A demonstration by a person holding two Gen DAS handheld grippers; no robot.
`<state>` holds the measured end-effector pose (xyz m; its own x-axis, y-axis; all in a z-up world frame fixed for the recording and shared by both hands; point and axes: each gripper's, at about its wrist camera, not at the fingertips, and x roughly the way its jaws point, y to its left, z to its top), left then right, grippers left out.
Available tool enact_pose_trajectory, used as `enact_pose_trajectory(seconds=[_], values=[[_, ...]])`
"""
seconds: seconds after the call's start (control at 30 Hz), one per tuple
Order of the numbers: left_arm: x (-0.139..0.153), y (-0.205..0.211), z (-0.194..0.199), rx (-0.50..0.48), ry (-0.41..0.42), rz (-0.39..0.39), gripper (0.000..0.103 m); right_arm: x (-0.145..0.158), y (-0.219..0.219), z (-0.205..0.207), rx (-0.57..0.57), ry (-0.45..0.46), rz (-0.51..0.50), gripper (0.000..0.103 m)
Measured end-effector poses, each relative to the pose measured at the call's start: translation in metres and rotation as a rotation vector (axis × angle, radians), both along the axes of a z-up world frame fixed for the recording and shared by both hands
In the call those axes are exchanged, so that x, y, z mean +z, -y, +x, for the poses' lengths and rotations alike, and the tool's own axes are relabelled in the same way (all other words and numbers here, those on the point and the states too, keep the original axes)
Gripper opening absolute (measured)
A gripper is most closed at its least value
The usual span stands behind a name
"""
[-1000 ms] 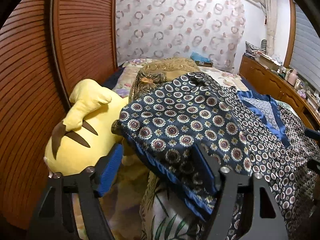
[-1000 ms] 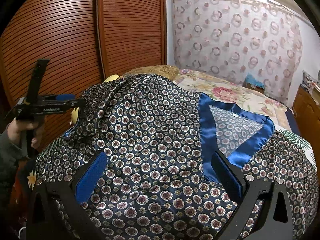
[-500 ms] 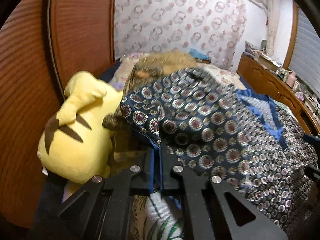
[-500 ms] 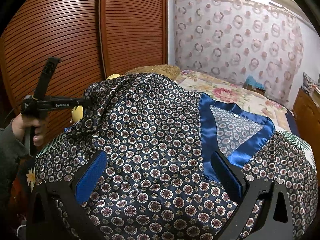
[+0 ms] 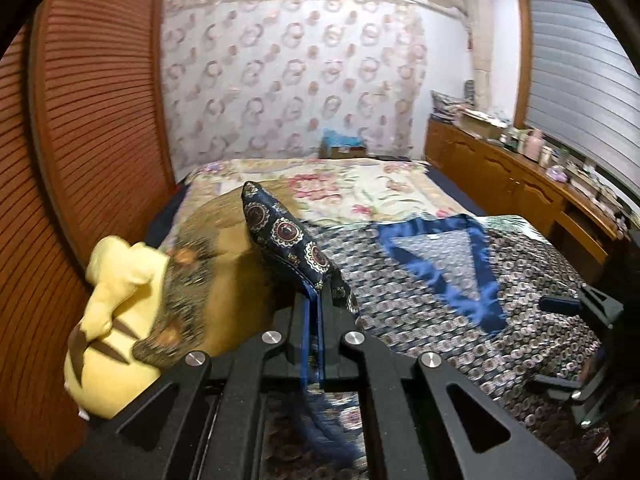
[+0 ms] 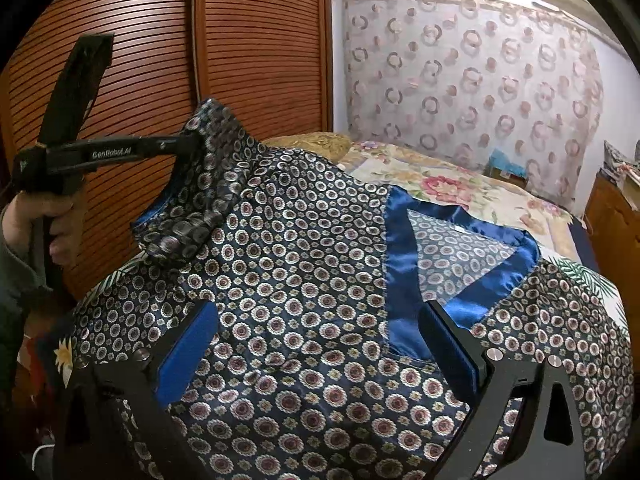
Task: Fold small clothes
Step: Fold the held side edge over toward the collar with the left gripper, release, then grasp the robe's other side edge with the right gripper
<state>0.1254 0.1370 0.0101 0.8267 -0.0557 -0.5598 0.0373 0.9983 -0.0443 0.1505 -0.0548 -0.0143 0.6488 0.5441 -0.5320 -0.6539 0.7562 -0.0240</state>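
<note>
Left gripper [image 5: 316, 300] clenched on garment [image 6: 320, 320] corner at 10 o'clock, raised for fold; right gripper [image 6: 320, 344] released, hovering above.

A dark navy garment [image 6: 304, 280] printed with small cream and maroon medallions has a bright blue satin neckline band [image 6: 404, 264]. The bedspread [image 5: 360, 188] is cream with pink flowers. A yellow plush toy [image 5: 108, 320] shows brown stripes. The curtain [image 6: 472, 80] is pale with pink and brown rings. Reddish-brown slatted doors [image 6: 248, 52]. Black claws carry blue pads [image 6: 188, 348].
</note>
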Motion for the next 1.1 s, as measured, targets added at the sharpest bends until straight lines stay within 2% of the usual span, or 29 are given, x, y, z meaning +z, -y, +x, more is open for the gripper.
enact_pose_trajectory(seconds=[0.33,0.4,0.47,0.6,0.67,1.1], values=[[0.006,0.05,0.025,-0.1,-0.024,0.042,0.004,-0.003,0.033,0.005,-0.065,-0.005,0.016,0.099],[0.006,0.053,0.025,-0.106,-0.024,0.031,0.012,-0.002,0.041,0.004,-0.08,-0.003,0.022,0.099],[0.006,0.056,0.02,-0.12,-0.006,0.028,0.037,0.0,0.05,0.003,-0.094,-0.004,0.028,0.099],[0.004,0.062,0.011,-0.135,0.008,0.036,0.057,0.001,0.07,0.003,-0.128,-0.002,0.031,0.099],[0.002,0.067,0.006,-0.145,0.014,0.037,0.076,0.002,0.082,0.003,-0.134,0.005,0.022,0.099],[-0.017,0.098,-0.021,-0.165,0.019,0.007,0.078,0.012,0.159,-0.021,-0.244,0.022,0.02,0.097]])
